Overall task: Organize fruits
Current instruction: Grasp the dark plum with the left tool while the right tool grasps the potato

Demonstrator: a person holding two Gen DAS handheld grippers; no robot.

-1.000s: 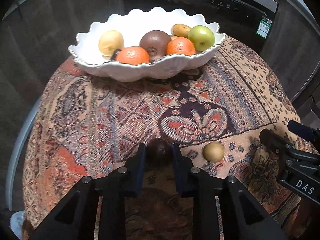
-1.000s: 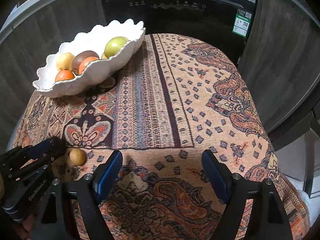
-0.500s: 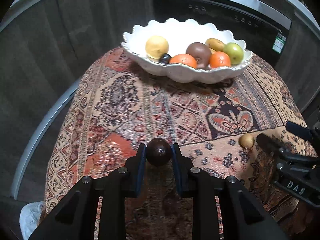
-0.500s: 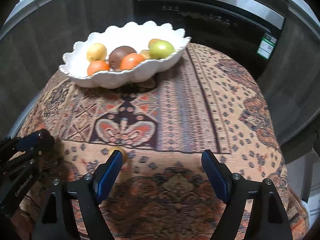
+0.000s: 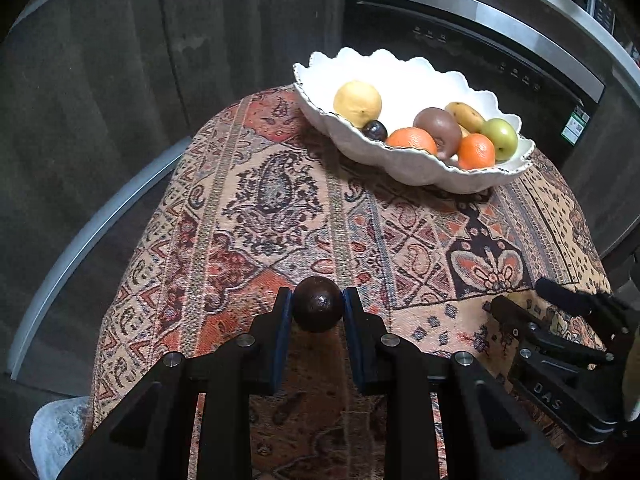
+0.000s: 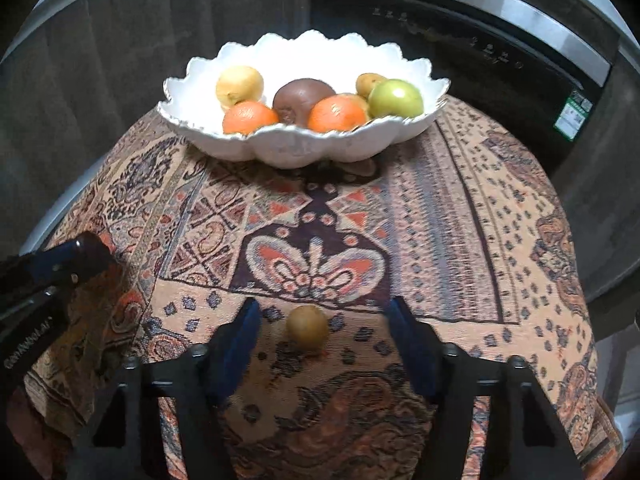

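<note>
My left gripper (image 5: 318, 311) clamps the dark round fruit (image 5: 318, 309); my right gripper (image 6: 322, 330) is closing, pads clear, around the small, firm, roll-prone tan round fruit (image 6: 307, 327) near the table's front edge.

A home kitchen: a built-in black appliance (image 6: 460, 40) with a touch-control strip and energy label (image 6: 573, 115) fills the upper right of the frame, flanked by dark wood-grain cabinet fronts (image 5: 120, 100), behind a bench under a patterned cloth (image 6: 460, 240).
</note>
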